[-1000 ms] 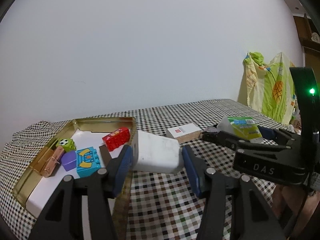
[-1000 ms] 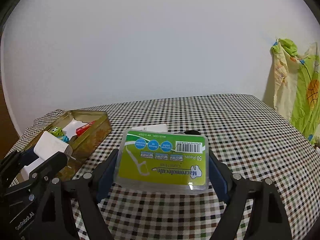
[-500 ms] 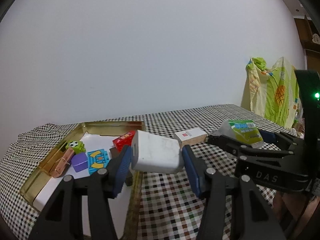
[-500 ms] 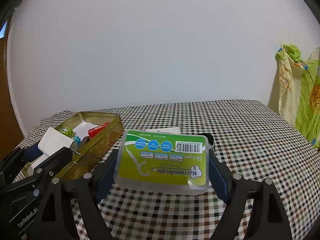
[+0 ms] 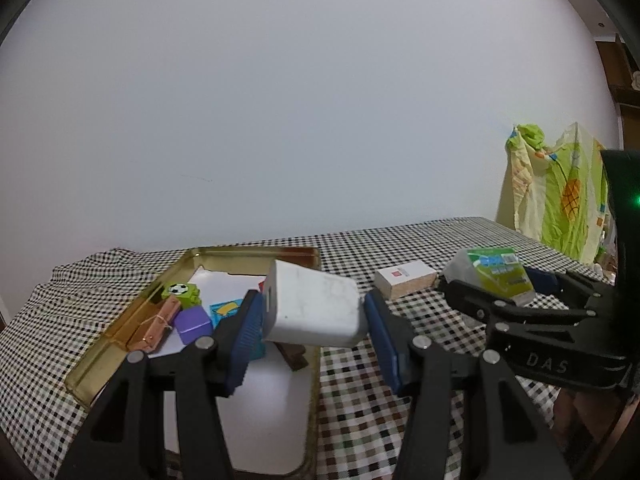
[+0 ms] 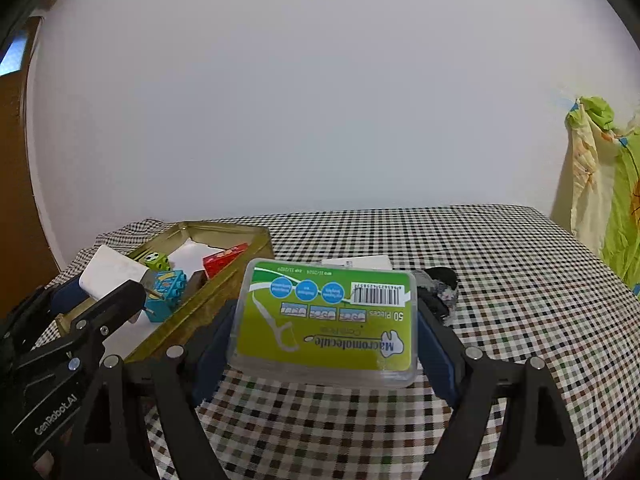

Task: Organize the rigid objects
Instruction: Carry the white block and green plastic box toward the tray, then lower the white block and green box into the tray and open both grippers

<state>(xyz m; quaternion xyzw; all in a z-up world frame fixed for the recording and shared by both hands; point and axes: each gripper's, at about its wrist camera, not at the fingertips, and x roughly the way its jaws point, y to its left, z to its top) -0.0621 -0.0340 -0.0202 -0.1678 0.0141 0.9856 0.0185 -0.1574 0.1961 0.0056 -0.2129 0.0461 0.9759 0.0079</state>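
Observation:
My left gripper [image 5: 314, 312] is shut on a white charger block [image 5: 316, 307] and holds it above the right edge of a gold tin tray [image 5: 120, 320]. The tray holds a green football brick [image 5: 182, 292], a purple block [image 5: 193, 323], a blue brick [image 5: 224, 310] and a copper clip [image 5: 154, 326]. My right gripper [image 6: 324, 320] is shut on a clear floss-pick box with a green label [image 6: 326, 318], held above the checked cloth to the right of the tray [image 6: 216, 300]. A red brick [image 6: 224, 258] lies in the tray.
A small white and tan box [image 5: 404, 278] lies on the checked tablecloth [image 5: 400, 240] between the grippers. A black and grey object [image 6: 438, 288] lies behind the floss box. A yellow-green cloth [image 5: 560, 200] hangs at the right. A white wall stands behind the table.
My left gripper has moved left with the white charger block, from beside the tray's right wall to over the tray. My right gripper, holding the floss box, has shifted slightly towards the tray.

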